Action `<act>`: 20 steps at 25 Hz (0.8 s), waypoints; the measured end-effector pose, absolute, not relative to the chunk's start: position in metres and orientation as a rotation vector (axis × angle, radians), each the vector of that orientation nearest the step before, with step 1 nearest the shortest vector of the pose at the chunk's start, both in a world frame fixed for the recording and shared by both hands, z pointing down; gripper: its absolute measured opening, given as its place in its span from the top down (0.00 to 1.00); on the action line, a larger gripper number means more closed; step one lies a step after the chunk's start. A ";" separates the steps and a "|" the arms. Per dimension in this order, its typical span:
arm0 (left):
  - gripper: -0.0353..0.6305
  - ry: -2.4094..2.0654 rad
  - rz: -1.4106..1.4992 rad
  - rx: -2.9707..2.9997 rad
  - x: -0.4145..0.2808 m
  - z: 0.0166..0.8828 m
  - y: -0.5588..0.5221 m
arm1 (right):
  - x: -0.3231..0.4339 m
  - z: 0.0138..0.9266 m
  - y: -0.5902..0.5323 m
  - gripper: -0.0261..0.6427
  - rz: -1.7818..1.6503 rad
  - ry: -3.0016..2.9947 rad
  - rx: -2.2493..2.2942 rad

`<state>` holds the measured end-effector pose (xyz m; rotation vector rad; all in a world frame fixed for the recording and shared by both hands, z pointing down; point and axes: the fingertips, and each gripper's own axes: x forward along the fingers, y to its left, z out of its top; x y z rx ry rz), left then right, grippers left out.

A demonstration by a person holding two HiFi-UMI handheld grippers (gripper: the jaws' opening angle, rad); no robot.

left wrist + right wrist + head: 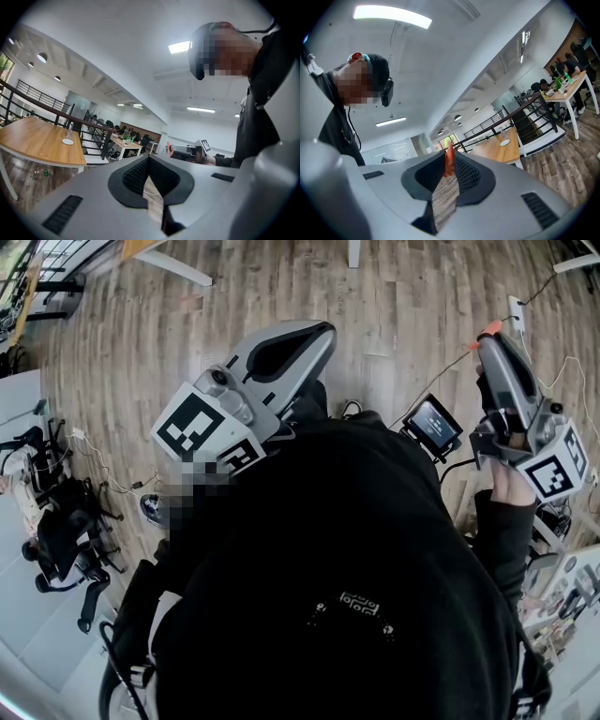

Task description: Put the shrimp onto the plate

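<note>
The shrimp point(449, 160), orange and upright, is pinched at the very tips of the right claw point(449, 165), its upper end sticking out above the pads. The rest of the gap behind it shows only the wood-plank floor point(281, 287). In the head view the same shrimp point(491, 329) shows as an orange tip at the far end of the right claw point(488, 337), which a hand point(511, 486) holds out beside the person's black garment point(356, 568). The left claw point(149, 158) has its pads pressed together at the tips, with nothing between them. Well beyond the right claw's tips and to their right stands a wooden counter point(499, 149) carrying a small white plate point(505, 142), well apart from the shrimp. A dark railing point(497, 124) runs behind that counter. A small lit screen point(433, 423) sits below and to the left of the right claw in the head view.
</note>
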<state>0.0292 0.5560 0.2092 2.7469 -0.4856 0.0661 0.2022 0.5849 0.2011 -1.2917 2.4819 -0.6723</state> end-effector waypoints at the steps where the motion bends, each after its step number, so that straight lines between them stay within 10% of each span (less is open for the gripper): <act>1: 0.94 -0.483 0.057 2.747 0.029 0.208 0.550 | 0.204 0.199 0.581 0.86 -0.669 2.479 -1.298; 20: 0.94 -0.413 -0.062 2.725 -0.003 0.208 0.387 | 0.163 0.183 0.412 0.86 -0.686 2.496 -1.297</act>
